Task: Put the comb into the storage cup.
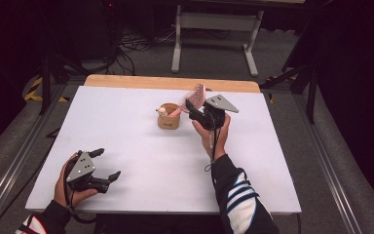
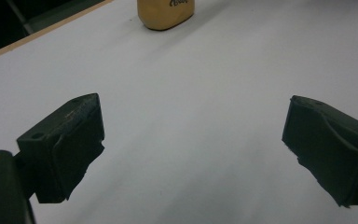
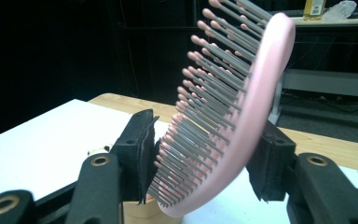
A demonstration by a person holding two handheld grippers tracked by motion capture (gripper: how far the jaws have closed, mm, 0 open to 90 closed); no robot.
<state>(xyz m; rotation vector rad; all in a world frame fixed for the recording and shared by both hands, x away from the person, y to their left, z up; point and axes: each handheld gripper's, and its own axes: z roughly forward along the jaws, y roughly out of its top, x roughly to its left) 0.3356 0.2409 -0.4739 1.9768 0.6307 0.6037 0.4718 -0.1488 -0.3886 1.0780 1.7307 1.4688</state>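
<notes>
A tan wooden cup [image 1: 168, 119] stands at the middle rear of the white table [image 1: 141, 161]. A pink hairbrush [image 1: 198, 93] leans out of it to the right, handle down in the cup, beside a small beige round-headed thing [image 1: 162, 111]. My right gripper [image 1: 193, 104] is at the brush head. In the right gripper view the brush [image 3: 256, 93] stands between the jaws. The bristle tips sit just clear of the left pad [image 3: 137, 154], the pink back leans by the right pad [image 3: 270, 163], and the cup [image 3: 135, 212] is below. My left gripper [image 1: 108, 163] rests open and empty at the front left.
In the left gripper view, bare white table lies between the jaws of the left gripper [image 2: 193, 135], with the cup [image 2: 165, 14] far ahead. A wooden strip [image 1: 170, 83] edges the table's far side. Beyond it stand a white metal frame [image 1: 214, 22] and floor cables.
</notes>
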